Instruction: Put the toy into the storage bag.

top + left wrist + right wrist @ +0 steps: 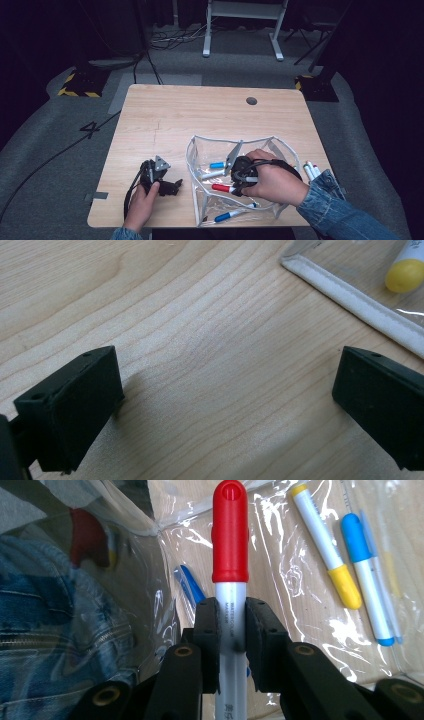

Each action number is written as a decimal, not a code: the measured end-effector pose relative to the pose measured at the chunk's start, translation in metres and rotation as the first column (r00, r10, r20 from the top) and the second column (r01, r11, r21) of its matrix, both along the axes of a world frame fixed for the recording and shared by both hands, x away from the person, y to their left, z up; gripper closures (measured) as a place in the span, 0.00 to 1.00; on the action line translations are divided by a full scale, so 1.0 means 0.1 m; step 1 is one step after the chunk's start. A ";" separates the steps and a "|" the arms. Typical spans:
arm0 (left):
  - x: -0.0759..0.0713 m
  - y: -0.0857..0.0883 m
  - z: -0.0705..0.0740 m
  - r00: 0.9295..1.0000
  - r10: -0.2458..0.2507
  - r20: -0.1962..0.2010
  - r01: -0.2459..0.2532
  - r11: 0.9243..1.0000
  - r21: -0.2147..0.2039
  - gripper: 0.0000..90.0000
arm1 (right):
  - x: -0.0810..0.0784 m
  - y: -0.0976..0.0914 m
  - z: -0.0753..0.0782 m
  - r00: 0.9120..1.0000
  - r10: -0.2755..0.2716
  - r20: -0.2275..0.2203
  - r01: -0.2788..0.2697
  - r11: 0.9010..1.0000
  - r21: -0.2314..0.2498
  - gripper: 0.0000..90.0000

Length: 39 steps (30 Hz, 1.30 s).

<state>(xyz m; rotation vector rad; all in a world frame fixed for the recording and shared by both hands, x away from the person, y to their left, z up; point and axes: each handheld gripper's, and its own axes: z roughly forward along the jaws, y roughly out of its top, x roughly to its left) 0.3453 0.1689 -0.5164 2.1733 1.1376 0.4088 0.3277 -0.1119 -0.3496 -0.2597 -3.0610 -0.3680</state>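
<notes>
High view: on the left of the light wooden table (pixel 165 115), the left gripper (pixel 172 187) lies low on the bare wood in the person's left hand (pixel 142 205), just beside the clear plastic pouch with white trim (pixel 195 200). In the left gripper view its two black jaws stand wide apart with nothing but wood grain between them; the pouch's white edge and a yellow marker cap (pixel 406 274) sit at the upper right.

Further right, the right hand (pixel 272 182), in a denim sleeve (pixel 335 212), reaches into the open pouch with the right gripper (pixel 231 189). In the right gripper view its jaws are closed part-way, pads (pixel 209 630) pressing both sides of the white barrel of a red-capped marker (pixel 230 540), which points straight ahead over the pouch's clear floor. Lying in the pouch beside it are a yellow-capped white marker (pixel 327 545) and a blue-capped white marker (pixel 367 575); a blue-capped marker (pixel 229 215) lies at the pouch's near edge in the high view.

At the far right, several white markers (pixel 311 170) lie on the table just outside the pouch.
</notes>
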 end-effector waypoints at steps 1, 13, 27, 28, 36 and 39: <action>0.00 0.00 0.00 1.000 0.000 0.000 0.000 1.000 0.000 0.00 | 0.00 0.01 -0.02 1.000 0.007 0.001 -0.007 1.000 -0.008 0.86; 0.00 0.00 0.00 1.000 0.000 0.000 0.000 1.000 0.000 0.00 | 0.02 0.08 -0.31 0.997 0.064 -0.042 -0.067 0.994 -0.082 0.86; 0.00 0.00 0.00 1.000 0.000 0.000 0.000 1.000 0.000 0.00 | 0.02 0.10 -0.49 0.995 0.094 -0.017 -0.095 0.990 -0.104 0.66; 0.00 0.00 0.00 1.000 0.000 0.000 0.000 1.000 0.000 0.00 | 0.04 0.10 -0.48 0.995 0.099 0.016 -0.097 0.990 -0.100 0.64; 0.00 0.00 0.00 1.000 0.000 0.000 0.000 1.000 0.000 0.00 | 0.06 0.01 -0.14 0.992 -0.028 0.122 0.018 0.997 0.081 0.59; 0.00 0.00 0.00 1.000 0.000 0.000 0.000 1.000 0.000 0.00 | 0.05 -0.05 0.02 0.986 -0.072 0.150 0.049 0.987 0.153 0.60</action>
